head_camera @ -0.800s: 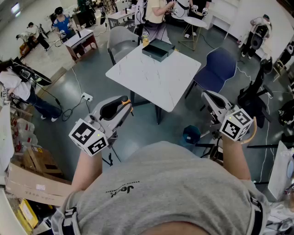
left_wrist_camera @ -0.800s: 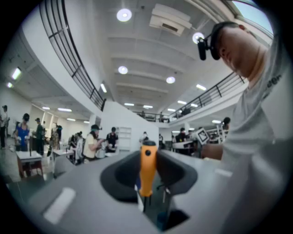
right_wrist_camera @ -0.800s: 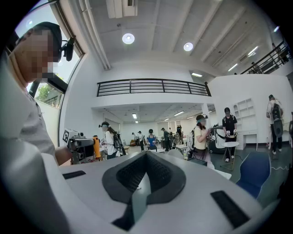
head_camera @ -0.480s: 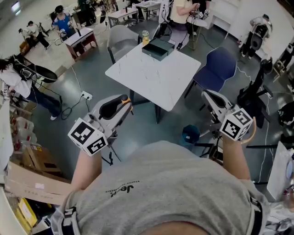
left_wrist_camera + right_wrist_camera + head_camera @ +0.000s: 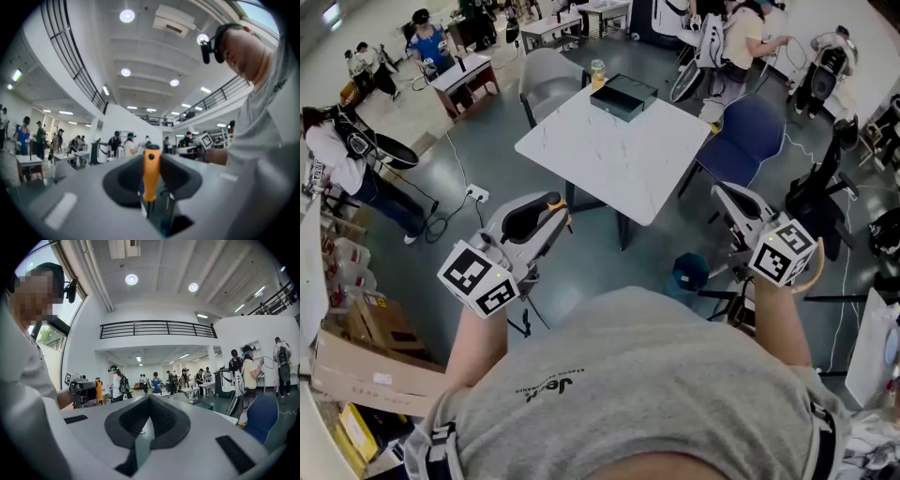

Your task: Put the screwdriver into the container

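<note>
The white table carries the dark container at its far edge. Short of the table's near edge, the left gripper is clamped on the screwdriver, whose orange handle sits between its jaws. The right gripper, off the table's near right corner, has its jaws together on nothing.

Left gripper is level and points toward the white tabletop. The orange handle of the screwdriver shows at its fingers. Right gripper is level too, in front of the blue chair. The black container sits at the tabletop's far corner, with a jar just beside it. A grey chair stands at the far left side. Both grippers are well short of the container.
</note>
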Demonstrator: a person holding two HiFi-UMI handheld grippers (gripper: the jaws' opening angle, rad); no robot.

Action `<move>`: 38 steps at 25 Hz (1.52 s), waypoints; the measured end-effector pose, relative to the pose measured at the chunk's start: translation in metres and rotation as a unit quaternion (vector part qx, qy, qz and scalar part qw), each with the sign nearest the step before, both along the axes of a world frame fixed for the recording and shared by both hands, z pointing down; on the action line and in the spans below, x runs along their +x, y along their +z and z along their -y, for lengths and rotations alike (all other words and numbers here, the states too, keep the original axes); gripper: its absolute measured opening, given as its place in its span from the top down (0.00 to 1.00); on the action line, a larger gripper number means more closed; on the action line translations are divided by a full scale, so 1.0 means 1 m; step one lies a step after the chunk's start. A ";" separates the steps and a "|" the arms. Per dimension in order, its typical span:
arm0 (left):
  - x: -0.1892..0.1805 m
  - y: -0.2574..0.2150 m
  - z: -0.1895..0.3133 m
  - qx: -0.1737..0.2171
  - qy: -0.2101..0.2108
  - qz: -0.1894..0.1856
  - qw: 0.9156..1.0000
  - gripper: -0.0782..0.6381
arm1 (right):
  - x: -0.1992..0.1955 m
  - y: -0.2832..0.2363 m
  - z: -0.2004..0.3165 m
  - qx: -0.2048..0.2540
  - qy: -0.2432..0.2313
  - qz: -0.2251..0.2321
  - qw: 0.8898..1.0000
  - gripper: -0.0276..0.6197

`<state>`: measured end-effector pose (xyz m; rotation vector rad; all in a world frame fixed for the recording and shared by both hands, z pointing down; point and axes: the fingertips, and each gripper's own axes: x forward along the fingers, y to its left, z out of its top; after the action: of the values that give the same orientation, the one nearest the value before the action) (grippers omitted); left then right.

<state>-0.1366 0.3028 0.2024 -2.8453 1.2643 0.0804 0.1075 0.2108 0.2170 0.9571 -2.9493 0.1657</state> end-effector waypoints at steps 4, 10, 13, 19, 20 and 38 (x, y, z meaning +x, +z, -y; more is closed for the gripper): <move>0.003 0.002 0.002 -0.004 0.000 0.001 1.000 0.73 | 0.005 0.001 0.002 -0.008 0.002 0.016 1.000 0.95; 0.030 0.001 0.014 -0.004 -0.008 0.014 1.000 0.73 | 0.029 0.009 0.015 -0.013 -0.010 0.021 1.000 0.95; 0.046 -0.003 0.020 0.000 -0.019 0.019 1.000 0.73 | 0.044 0.007 0.025 -0.009 -0.023 0.023 0.999 0.95; 0.096 -0.008 0.040 0.003 -0.035 0.021 0.999 0.73 | 0.089 0.002 0.049 -0.001 -0.050 0.030 0.998 0.95; 0.106 -0.009 0.044 0.003 -0.037 0.022 0.999 0.73 | 0.097 0.003 0.055 -0.002 -0.053 0.032 0.998 0.95; 0.184 -0.004 0.131 -0.018 -0.009 0.046 0.999 0.73 | 0.173 0.039 0.125 -0.032 -0.036 0.062 0.997 0.95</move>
<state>0.0472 0.1715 0.1979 -2.8304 1.2845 -0.0738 0.2802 0.0860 0.2560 0.8629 -3.0647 0.3259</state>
